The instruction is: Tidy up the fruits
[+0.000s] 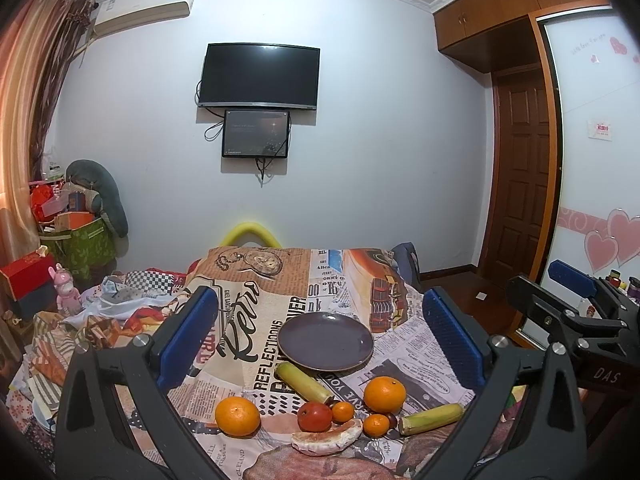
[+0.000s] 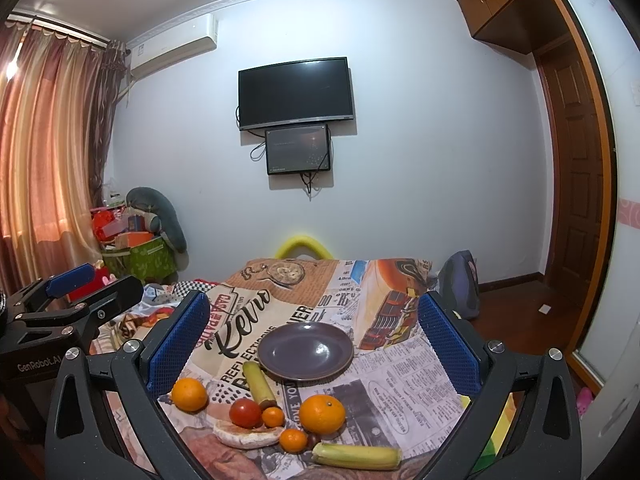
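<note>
**Plate bare, fruit loose on the cloth, both tools wide**

I see the table under a printed newspaper-style cloth [image 1: 256,344], and on it, toward the far side of the fruit, the dark round plate [image 1: 326,340]. Nothing lies in the plate; its bowl is bare in both views.

My left gripper [image 1: 320,340] stands with its blue pads spread wide and nothing between them, raised over the near edge of the table. My right gripper [image 2: 314,344] is spread just as wide and also carries nothing; it hangs beside the left one.

The fruit sits in a loose cluster on the cloth, nearer to me than the plate. One sugarcane piece [image 1: 304,380] has its far end at the plate's near rim; from here I cannot tell if they touch. A second sugarcane piece [image 1: 432,418] lies at the right. A large orange [image 1: 384,394] sits on the right, another large orange [image 1: 237,416] on the left, well apart. Between them a red apple [image 1: 315,416] rests against a pomelo segment [image 1: 326,438]. Two small tangerines [image 1: 343,411] [image 1: 376,425] sit just beside the apple.
</note>
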A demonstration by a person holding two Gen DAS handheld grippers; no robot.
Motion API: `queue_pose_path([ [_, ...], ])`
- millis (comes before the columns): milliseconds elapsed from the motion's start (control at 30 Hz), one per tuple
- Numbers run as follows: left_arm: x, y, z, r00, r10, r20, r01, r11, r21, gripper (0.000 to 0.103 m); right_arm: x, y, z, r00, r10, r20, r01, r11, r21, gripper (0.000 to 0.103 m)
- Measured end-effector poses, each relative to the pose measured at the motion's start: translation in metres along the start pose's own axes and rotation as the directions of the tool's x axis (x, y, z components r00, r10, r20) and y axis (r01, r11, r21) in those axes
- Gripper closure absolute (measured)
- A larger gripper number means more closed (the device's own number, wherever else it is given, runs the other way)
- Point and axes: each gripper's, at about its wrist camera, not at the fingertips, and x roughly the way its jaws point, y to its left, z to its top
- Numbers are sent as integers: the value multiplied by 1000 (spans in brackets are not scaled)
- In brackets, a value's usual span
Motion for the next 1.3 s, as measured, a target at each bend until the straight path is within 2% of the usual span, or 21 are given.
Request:
queue_pose_path([
  [667,-1,1,0,1000,-21,-3,21,1000,10,0,4,0,-3,1000,-5,-14,5,1000,-18,0],
  [867,5,3,-2,1000,-15,-23,16,1000,14,10,12,-2,-10,998,3,-63,-5,1000,-29,1],
  [933,9,5,-3,999,-6,-36,7,1000,8,16,17,-4,-13,995,19,-94,-21,999,-27,3],
  [1000,14,10,-5,999,-4,-54,4,1000,-1,18,22,-7,-18,991,38,-128,-42,999,-28,14],
  [1067,19,16,-7,998,-1,-71,1,1000,-11,21,30,-9,-24,983,46,-178,-54,998,-37,20],
  [1300,42,29,-19,990,49,-129,-47,999,25,21,50,-17,-53,946,23,-322,-49,996,-72,40],
])
